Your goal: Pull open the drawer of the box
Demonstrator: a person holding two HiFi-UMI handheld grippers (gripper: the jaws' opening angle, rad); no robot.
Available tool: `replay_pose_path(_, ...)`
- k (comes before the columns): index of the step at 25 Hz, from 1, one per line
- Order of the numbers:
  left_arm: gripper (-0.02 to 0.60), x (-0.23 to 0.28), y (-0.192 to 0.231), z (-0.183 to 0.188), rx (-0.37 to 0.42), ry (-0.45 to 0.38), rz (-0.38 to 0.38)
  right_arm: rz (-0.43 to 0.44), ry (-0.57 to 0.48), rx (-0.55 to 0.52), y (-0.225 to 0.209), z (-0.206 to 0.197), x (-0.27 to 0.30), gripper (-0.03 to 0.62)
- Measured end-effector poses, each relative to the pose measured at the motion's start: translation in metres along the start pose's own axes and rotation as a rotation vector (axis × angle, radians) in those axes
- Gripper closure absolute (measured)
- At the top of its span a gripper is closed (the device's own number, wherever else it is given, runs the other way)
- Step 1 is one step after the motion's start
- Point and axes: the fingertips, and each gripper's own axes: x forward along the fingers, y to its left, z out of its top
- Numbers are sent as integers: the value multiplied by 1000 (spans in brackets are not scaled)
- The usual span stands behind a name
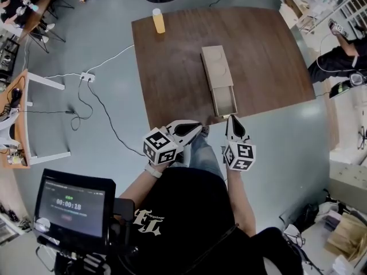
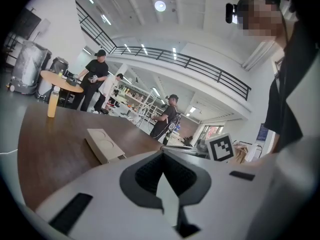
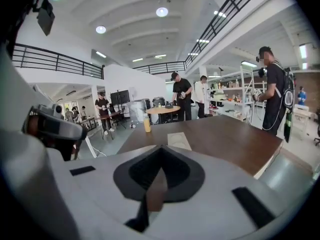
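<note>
A long beige box [image 1: 217,67] lies on the brown table [image 1: 269,56], its drawer [image 1: 225,101] drawn out toward the table's near edge. The drawer looks empty. My right gripper [image 1: 230,118] hangs just off that edge, in front of the drawer's end, jaws shut with nothing between them. My left gripper [image 1: 199,129] is to its left, also off the table, jaws together and empty. The left gripper view shows its gripper [image 2: 162,156] with the box [image 2: 102,145] beyond. In the right gripper view the closed gripper [image 3: 160,151] points over the box [image 3: 179,140].
A yellow bottle [image 1: 158,21] stands at the table's far left corner. A power strip [image 1: 87,76] with cables lies on the floor to the left. A screen with a timer [image 1: 73,204] sits lower left. Several people stand at desks around the room.
</note>
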Motion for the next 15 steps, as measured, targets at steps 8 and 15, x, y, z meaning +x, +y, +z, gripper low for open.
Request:
replay_pose_path(8, 581, -35, -27, -12, 18, 3, -38, 46, -63, 20, 55, 11, -42, 608)
replay_pose_path(15, 581, -47, -42, -31, 8, -8, -56, 44, -87, -10, 70, 3, -69, 608)
